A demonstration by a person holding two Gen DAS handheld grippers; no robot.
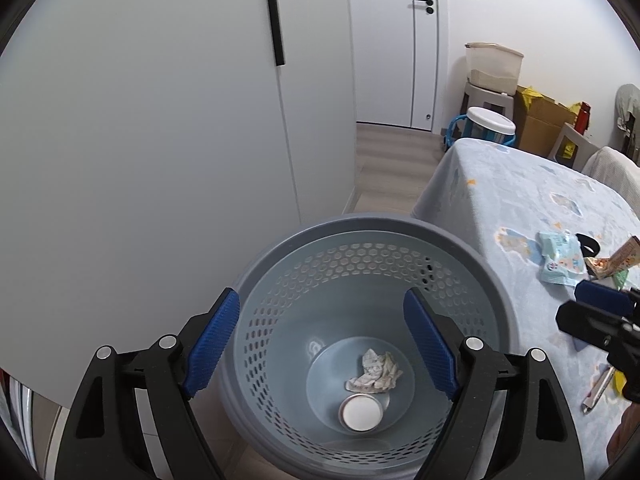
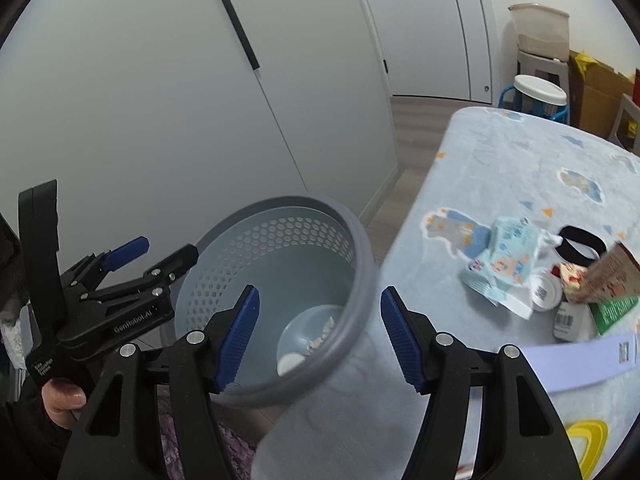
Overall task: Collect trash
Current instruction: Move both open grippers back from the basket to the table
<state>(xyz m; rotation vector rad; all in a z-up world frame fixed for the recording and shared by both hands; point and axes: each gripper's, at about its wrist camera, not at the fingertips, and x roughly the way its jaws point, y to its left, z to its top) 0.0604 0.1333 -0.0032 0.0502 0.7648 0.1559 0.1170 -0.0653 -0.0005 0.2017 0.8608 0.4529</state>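
Observation:
A grey perforated waste basket (image 1: 472,252) stands on the floor beside the table; it also shows in the right wrist view (image 2: 360,248). Inside lie a crumpled paper (image 1: 374,372) and a round white lid (image 1: 360,412). My left gripper (image 1: 322,344) is open and empty, held above the basket's mouth. My right gripper (image 2: 320,332) is open and empty over the basket's rim and table edge. On the table lies a pile of trash: a light blue wrapper (image 2: 506,264), a white cap (image 2: 544,292), a brown carton (image 2: 608,276) and a green packet (image 2: 612,310).
The table (image 2: 500,168) has a light blue patterned cloth. A lilac paper strip (image 2: 580,360) and a black ring (image 2: 582,246) lie on it. White cabinet doors (image 1: 160,120) stand behind the basket. Boxes, a stool and a bucket (image 1: 490,124) stand at the far wall.

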